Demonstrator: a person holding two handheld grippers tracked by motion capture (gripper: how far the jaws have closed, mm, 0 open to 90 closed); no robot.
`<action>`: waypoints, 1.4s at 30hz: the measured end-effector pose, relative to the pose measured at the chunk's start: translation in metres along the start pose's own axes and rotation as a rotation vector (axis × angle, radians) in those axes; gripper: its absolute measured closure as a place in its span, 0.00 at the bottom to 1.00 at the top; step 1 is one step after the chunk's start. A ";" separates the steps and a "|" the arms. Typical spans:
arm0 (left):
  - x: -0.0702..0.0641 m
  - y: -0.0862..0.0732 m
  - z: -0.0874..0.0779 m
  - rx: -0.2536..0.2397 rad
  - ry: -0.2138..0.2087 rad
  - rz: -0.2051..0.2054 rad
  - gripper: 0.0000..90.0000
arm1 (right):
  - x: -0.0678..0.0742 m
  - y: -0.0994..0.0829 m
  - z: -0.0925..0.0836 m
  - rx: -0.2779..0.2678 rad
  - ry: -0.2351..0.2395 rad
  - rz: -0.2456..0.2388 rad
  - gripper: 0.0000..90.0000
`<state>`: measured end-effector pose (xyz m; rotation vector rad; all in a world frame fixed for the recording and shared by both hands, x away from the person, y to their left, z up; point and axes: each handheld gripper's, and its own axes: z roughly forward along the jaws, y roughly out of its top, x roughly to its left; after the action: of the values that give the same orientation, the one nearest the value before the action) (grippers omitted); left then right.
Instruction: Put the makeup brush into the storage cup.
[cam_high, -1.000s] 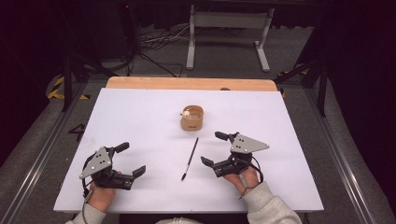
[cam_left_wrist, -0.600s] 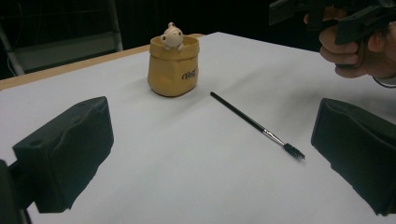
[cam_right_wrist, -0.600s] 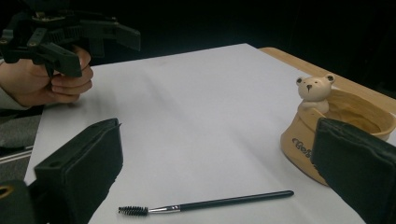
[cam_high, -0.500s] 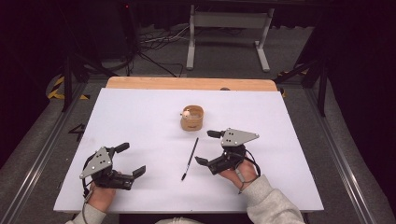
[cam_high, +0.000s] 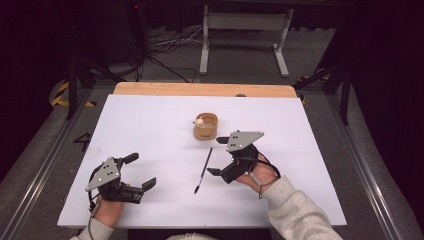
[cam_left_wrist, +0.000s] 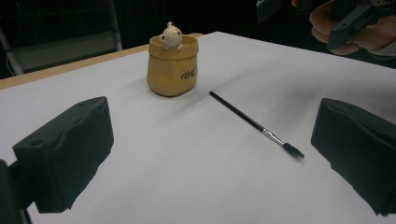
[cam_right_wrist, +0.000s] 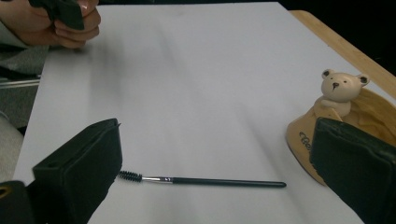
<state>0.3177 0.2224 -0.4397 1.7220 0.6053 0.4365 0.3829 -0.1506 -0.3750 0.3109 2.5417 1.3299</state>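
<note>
A thin black brush (cam_high: 203, 170) with a bristled tip lies on the white table, its bristles toward the person. Behind it stands a small tan pot (cam_high: 205, 127) with a little bear figure (cam_right_wrist: 338, 88) on its rim. My right gripper (cam_high: 218, 156) hovers open just right of the brush, and in its own view the brush (cam_right_wrist: 210, 181) lies crosswise between the two jaws, with the pot (cam_right_wrist: 303, 140) at the right jaw. My left gripper (cam_high: 141, 171) rests open at the near left, empty, facing the brush (cam_left_wrist: 254, 123) and pot (cam_left_wrist: 173, 65).
The white sheet (cam_high: 150, 125) covers the table, with a strip of bare wood (cam_high: 200, 89) along the far edge. Beyond the table are a metal stand (cam_high: 245, 30) and cables on a dark floor. The other hand (cam_right_wrist: 65, 21) shows at the top left of the right gripper view.
My right gripper has moved left and slightly forward, closing in on the brush. The left gripper, brush and pot have stayed put.
</note>
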 end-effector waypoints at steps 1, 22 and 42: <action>0.000 0.000 0.000 0.000 0.000 0.000 0.00 | 0.000 0.001 0.001 0.010 0.002 -0.003 0.03; 0.000 0.000 0.000 -0.001 -0.003 0.000 0.00 | -0.009 0.024 0.022 0.220 0.094 -0.049 0.03; 0.000 0.000 0.000 -0.002 -0.004 -0.001 0.00 | -0.018 0.030 0.043 0.406 0.154 -0.098 0.03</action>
<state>0.3178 0.2230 -0.4397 1.7200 0.6028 0.4324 0.4159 -0.1061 -0.3710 0.1599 2.9052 0.8242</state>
